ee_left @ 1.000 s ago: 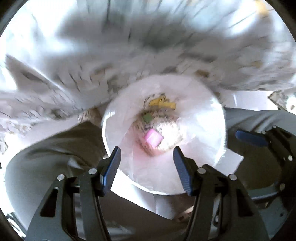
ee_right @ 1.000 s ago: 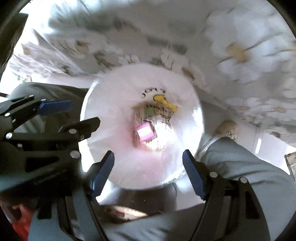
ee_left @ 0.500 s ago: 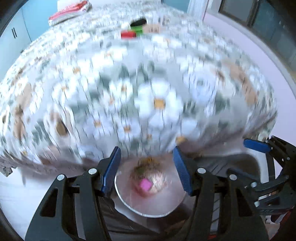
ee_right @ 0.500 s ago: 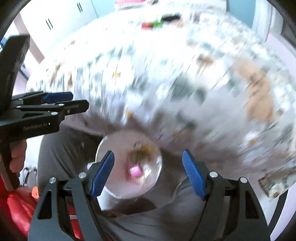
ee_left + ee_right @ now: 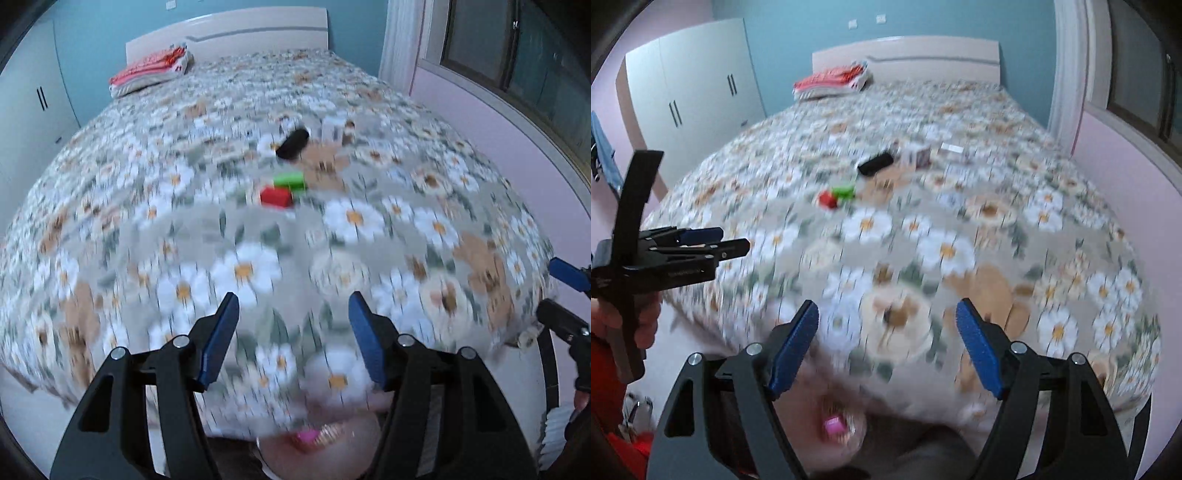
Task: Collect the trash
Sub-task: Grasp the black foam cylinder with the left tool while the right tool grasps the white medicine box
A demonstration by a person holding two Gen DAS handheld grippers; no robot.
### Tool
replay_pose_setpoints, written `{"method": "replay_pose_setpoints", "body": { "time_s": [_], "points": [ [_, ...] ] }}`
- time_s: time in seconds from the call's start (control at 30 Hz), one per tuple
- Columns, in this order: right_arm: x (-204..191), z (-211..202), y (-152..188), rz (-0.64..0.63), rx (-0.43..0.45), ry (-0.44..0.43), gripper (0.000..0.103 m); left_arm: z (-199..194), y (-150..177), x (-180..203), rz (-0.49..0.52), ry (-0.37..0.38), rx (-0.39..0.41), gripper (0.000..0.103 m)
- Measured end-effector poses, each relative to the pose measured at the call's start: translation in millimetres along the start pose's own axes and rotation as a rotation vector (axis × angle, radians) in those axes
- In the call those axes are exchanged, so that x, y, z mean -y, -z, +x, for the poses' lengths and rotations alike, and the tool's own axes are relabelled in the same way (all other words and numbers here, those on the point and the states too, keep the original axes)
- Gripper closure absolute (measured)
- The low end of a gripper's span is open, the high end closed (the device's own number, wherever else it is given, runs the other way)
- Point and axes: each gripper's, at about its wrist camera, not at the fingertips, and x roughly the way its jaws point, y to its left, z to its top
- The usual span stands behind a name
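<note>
Trash lies mid-bed on the daisy bedspread (image 5: 155, 206): a red piece (image 5: 275, 196) touching a green piece (image 5: 290, 181), a black object (image 5: 293, 143) just beyond. Wide bare bedspread surrounds them. The left gripper (image 5: 293, 332), its jaws just opening further, and right gripper (image 5: 886, 343) gape empty over the foot edge.

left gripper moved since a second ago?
Yes. The left gripper rose away from the trash bin, which earlier filled its view; it now faces the bed.
</note>
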Motion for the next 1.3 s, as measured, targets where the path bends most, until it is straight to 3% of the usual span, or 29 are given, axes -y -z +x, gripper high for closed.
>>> {"method": "replay_pose_setpoints", "body": {
  "time_s": [0.27,0.5,0.83,0.97,1.17,1.3],
  "points": [
    [11,43,-73,0.057,0.028,0.001,0.022,45,-81,-11,0.054,-0.002,0.003,0.041],
    [19,108,-132,0.123,-0.030,-0.006,0.022,108,-137,-12,0.110,0.016,-0.052,0.041],
    [42,227,-200,0.278,-0.164,0.006,0.022,199,-192,-21,0.126,0.073,-0.128,0.041],
    [59,274,-223,0.369,-0.224,0.010,0.022,227,-211,-22,0.127,0.132,-0.139,0.041],
    [75,330,-237,0.466,-0.299,0.067,0.022,265,-225,-16,0.164,0.128,-0.151,0.041],
    [79,356,-242,0.466,-0.315,0.126,0.022,290,-233,-16,0.158,0.147,-0.169,0.041]
  ]
}}
